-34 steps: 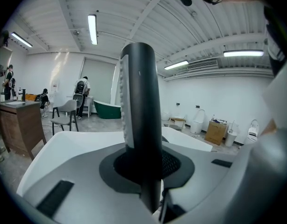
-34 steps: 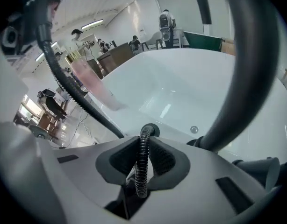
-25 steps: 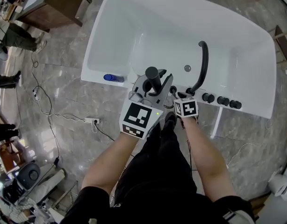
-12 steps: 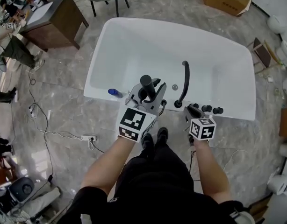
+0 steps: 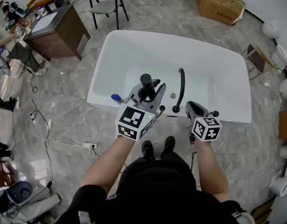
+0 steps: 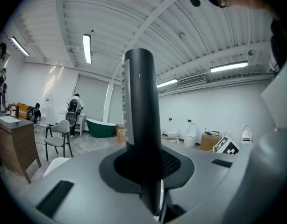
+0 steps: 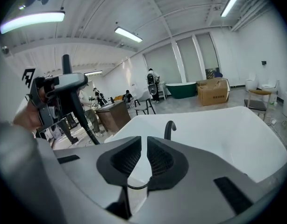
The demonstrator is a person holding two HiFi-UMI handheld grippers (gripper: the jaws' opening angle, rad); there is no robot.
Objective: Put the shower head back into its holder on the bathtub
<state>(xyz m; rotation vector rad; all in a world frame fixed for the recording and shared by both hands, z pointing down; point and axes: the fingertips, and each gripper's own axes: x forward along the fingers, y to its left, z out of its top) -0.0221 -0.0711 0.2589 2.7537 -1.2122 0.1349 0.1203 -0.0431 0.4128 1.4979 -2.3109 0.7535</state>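
My left gripper clamps the stiff, smooth, probably slippery matte-black cylindrical shower head mid-handle, while my right gripper, its fingers just closing, is nearly together and empty.

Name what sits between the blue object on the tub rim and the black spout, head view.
The left gripper, shut on the black shower head; head view shows it between blue object and spout.

The person is wearing black clothes, short black sleeves and black shoes. Above the shoes, the grey left gripper and right gripper are each carrying a white cube with black squares.
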